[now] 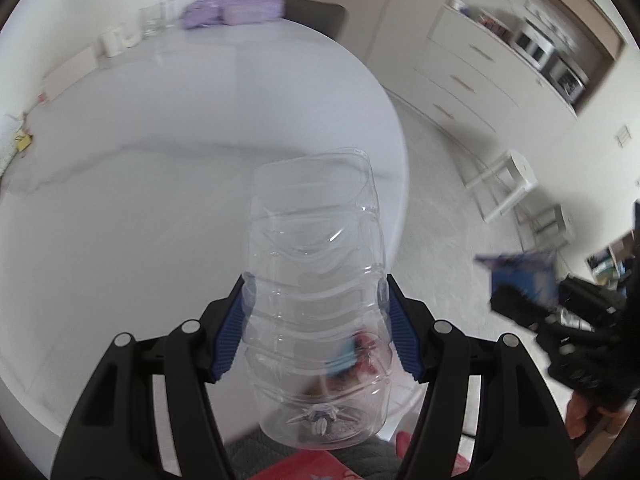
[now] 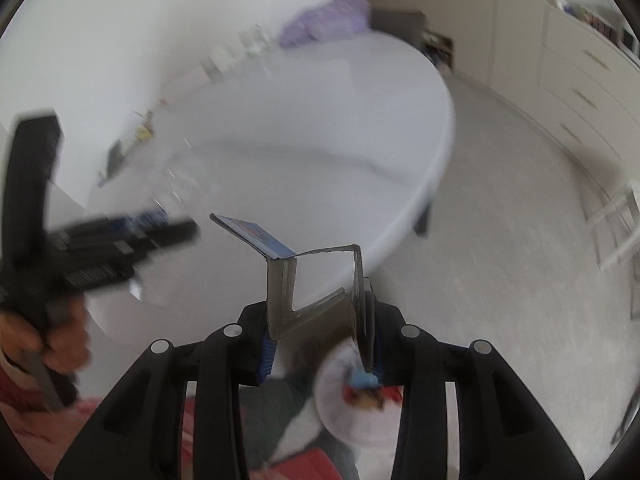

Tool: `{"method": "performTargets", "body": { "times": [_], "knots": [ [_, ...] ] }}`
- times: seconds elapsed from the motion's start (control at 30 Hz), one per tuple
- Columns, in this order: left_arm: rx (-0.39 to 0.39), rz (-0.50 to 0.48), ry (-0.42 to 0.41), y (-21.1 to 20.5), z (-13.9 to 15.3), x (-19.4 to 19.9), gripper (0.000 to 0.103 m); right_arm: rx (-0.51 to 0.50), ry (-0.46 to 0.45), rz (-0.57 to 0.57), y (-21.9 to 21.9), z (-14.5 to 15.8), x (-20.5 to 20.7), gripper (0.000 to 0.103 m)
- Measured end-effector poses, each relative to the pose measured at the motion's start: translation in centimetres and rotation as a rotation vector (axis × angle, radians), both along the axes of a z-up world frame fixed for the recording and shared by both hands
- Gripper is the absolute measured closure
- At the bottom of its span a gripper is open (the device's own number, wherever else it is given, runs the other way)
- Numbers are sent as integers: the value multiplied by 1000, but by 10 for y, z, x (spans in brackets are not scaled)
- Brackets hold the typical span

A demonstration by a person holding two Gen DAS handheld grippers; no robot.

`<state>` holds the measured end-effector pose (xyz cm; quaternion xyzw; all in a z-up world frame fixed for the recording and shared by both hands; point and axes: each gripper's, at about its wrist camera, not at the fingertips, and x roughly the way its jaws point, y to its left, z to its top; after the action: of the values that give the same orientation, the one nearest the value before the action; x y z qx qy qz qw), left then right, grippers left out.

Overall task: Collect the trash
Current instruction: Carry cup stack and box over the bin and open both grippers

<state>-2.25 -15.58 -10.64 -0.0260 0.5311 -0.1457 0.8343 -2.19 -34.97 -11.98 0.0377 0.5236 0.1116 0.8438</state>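
The bottle point(image 1: 316, 300), clear plastic and crumpled, sits pinched between the blue pads point(image 1: 230, 344) of the left gripper point(image 1: 316, 300), held above the edge of a round white table point(image 1: 160, 160). The right gripper point(image 2: 320, 312) grips a flattened cardboard box point(image 2: 304, 280), its fingers pressing the folded card on both sides, above a white bin point(image 2: 360, 420) with scraps inside. A purple bag point(image 1: 236, 8) lies at the far side of the table. A white stool point(image 1: 504, 184) stands on the pale floor.
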Motion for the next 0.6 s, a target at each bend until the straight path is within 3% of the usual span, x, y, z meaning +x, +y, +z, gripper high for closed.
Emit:
{"method": "performTargets", "body": {
  "times": [0.2, 0.27, 0.3, 0.33, 0.4, 0.53, 0.6],
  "knots": [
    [34, -75, 27, -41, -11, -32, 41, -17, 170, -34, -36, -92, -38, 63],
    [56, -99, 29, -51, -15, -38, 41, -15, 213, -47, -43, -122, -42, 57],
    [73, -112, 26, -57, -17, -42, 41, -8, 225, -58, -47, -132, -44, 43],
    [82, -121, 25, -61, -17, -45, 41, -1, 235, -70, -49, -138, -45, 29],
    [99, -144, 33, -72, -21, -48, 41, 7, 253, -120, -62, -146, -50, 15],
    [114, -179, 55, -81, -25, -52, 41, 99, 222, -206, -88, -133, -62, 4],
    [121, -204, 61, -90, -28, -56, 41, 108, 201, -258, -103, -124, -68, 3]
  ]
}}
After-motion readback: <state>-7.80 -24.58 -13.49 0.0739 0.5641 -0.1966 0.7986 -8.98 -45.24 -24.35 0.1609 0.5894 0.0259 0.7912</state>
